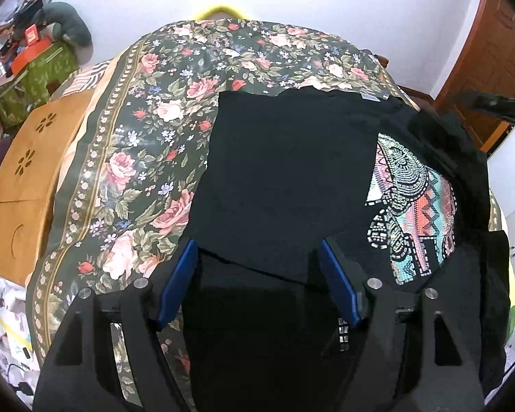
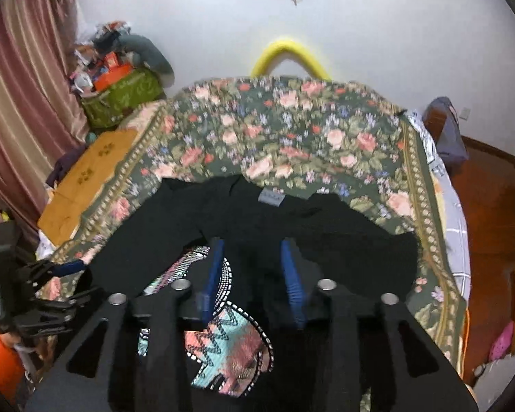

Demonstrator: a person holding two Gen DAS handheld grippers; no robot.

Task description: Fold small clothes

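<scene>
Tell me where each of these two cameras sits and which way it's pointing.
Left wrist: on the left gripper, looking down its open blue fingers at the black shirt on the floral bedspread.
Right wrist: on the right gripper, fingers open over the shirt; the left gripper shows at left.
Shared: shirt, its patterned print, bedspread, wooden board.

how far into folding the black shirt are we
Early to midway. Done: one side of the black shirt is folded over, partly covering its patterned print. In hand: left gripper and right gripper both hover open above it. Left: remaining folds; it lies loose on the floral bedspread.
</scene>
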